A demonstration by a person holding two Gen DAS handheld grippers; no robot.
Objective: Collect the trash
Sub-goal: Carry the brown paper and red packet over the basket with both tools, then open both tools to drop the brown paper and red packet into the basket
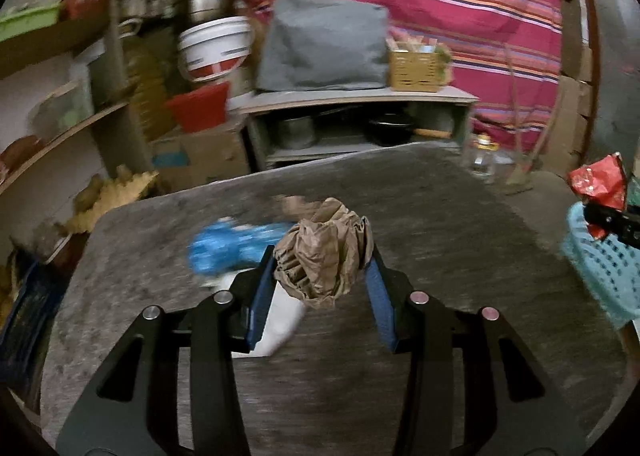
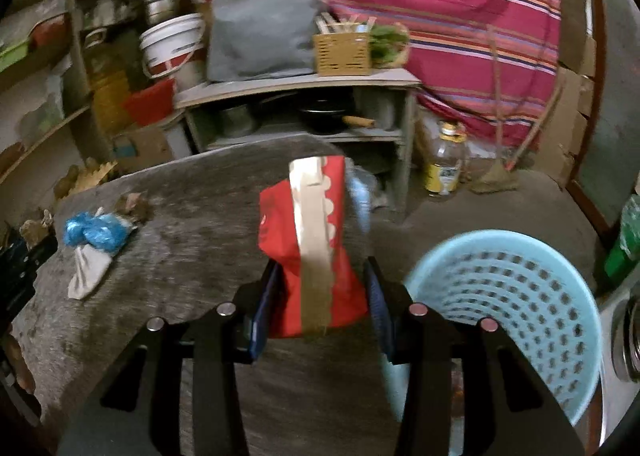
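Whole blue basket (image 2: pixel 516 320), right view only

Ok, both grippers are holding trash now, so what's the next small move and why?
Probably carry the right gripper a little further right, over the light blue basket, then let go. It grips the red wrapper, and the open basket sits just beside it. The left gripper, holding crumpled brown paper, is farther off.

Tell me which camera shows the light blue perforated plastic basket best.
The right wrist view: the light blue perforated plastic basket shows its open mouth, rim and hole-dotted inner wall, just right of the jaws. The left wrist view catches only part of its wall at the right edge.
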